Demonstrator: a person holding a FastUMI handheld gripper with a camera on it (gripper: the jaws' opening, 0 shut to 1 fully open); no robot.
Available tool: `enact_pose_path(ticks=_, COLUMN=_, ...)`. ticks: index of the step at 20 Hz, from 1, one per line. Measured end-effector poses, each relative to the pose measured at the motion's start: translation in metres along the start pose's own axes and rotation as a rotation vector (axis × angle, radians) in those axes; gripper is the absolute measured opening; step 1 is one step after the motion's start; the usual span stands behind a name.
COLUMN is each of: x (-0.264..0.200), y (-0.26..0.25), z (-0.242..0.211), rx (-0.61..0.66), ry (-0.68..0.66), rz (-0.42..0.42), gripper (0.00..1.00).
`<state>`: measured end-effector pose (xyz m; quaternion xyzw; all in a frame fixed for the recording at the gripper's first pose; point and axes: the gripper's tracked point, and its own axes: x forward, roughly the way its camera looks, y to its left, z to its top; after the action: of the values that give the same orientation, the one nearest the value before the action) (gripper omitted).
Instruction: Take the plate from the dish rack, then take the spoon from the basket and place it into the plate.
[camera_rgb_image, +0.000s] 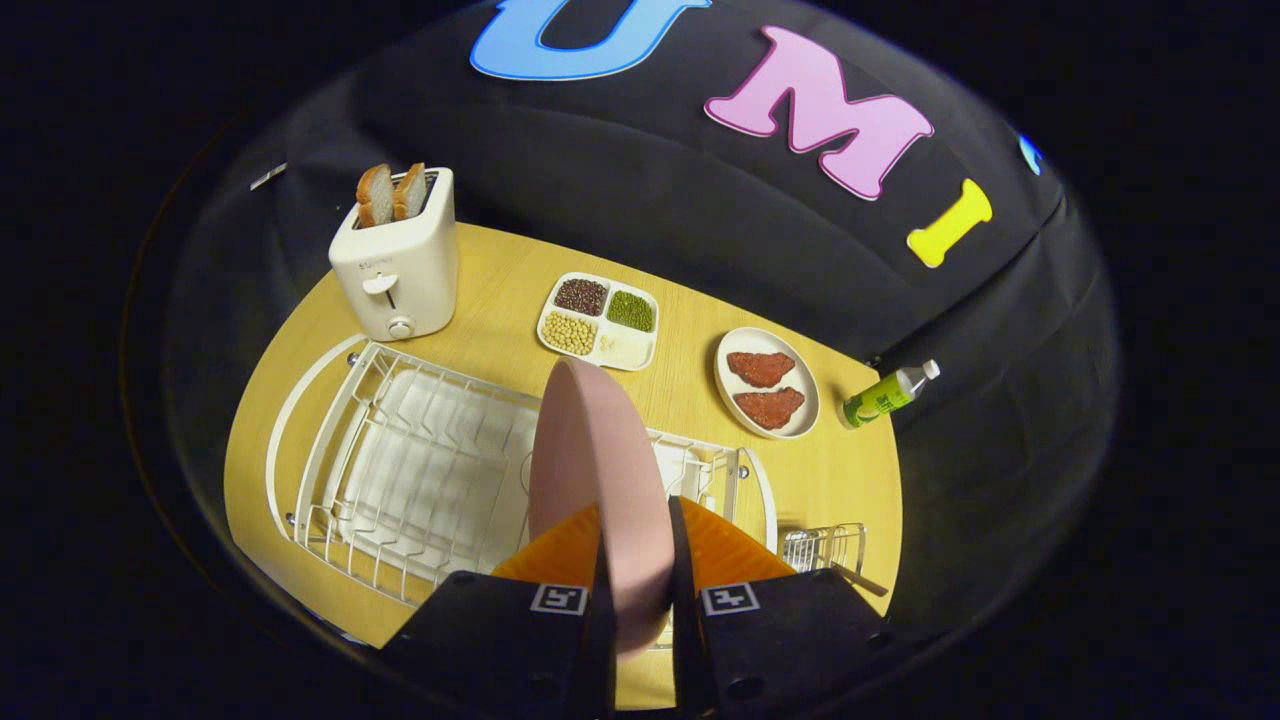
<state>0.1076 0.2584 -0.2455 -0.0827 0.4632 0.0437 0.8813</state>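
So the tool (637, 590) has both fingers pinching the pink plate (590, 470) on edge, held up over the white dish rack (400, 470) on the tabletop (690, 400).

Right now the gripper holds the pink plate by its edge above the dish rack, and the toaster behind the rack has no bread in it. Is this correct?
Not quite. The toaster has two slices of bread standing in its slots, as the gripper view shows. The rest holds: the gripper is shut on the pink plate, gripping its edge above the dish rack.
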Motion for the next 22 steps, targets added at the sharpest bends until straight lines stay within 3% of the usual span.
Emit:
enact_pose_path(ticks=5, x=-0.015, y=-0.015, z=0.014, rx=-0.023, ry=-0.082, rz=-0.049, gripper=0.27)
enact_pose_path(ticks=9, x=-0.036, y=-0.03, z=0.02, rx=0.041, ry=-0.146, rz=-0.013, gripper=0.27)
enact_pose_path(ticks=14, x=-0.074, y=-0.056, z=0.017, rx=0.11, ry=-0.228, rz=0.101, gripper=0.27)
enact_pose_path(ticks=22, x=-0.132, y=-0.101, z=-0.046, rx=0.301, ry=-0.269, rz=0.345, gripper=0.26)
